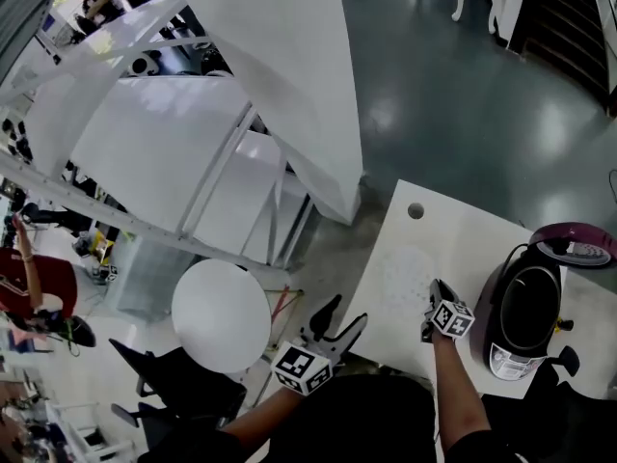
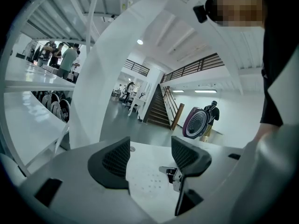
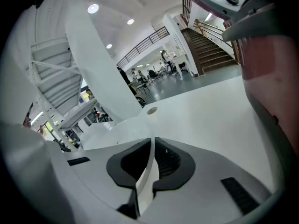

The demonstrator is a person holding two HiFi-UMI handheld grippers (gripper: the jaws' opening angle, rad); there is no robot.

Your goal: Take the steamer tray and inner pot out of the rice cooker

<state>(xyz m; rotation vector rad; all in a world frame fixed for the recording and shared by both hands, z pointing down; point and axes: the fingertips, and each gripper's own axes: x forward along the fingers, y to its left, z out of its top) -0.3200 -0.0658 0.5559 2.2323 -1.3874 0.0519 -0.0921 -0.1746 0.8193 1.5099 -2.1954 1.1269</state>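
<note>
While the left gripper point(image 1: 344, 314) is hanging off the near-left edge of the white table point(image 1: 472, 230), its jaws are standing apart and holding nothing, so it is lending no support.

- Item, centre: the steamer tray point(image 1: 405, 273), pale and perforated, is lying over the tabletop, out of the rice cooker. Whether it is resting flat cannot be told.
- Item, just right of it: the right gripper point(image 1: 434, 295) is pinching the tray's thin rim, jaws closed together on that edge alone.
  - Risk: a one-sided hold on a light, springy rim is inviting tilt or slip.
  - Risk: letting go before the tray is sitting flat is likely to make it rock or skid toward the near edge.
- Item, right: the rice cooker point(image 1: 521, 360) is standing with its lid point(image 1: 576, 244) open, and the inner pot point(image 1: 527, 309) is sitting inside, not yet taken out.
  - Risk: a single grip on the pot's smooth rim is likely to cock the pot against the cooker wall.
  - Risk: the cooker body could drag or lift with the pot unless the idle gripper is steadying it.
  - Risk: the raised lid is standing in the way of a careless upward pull
</note>
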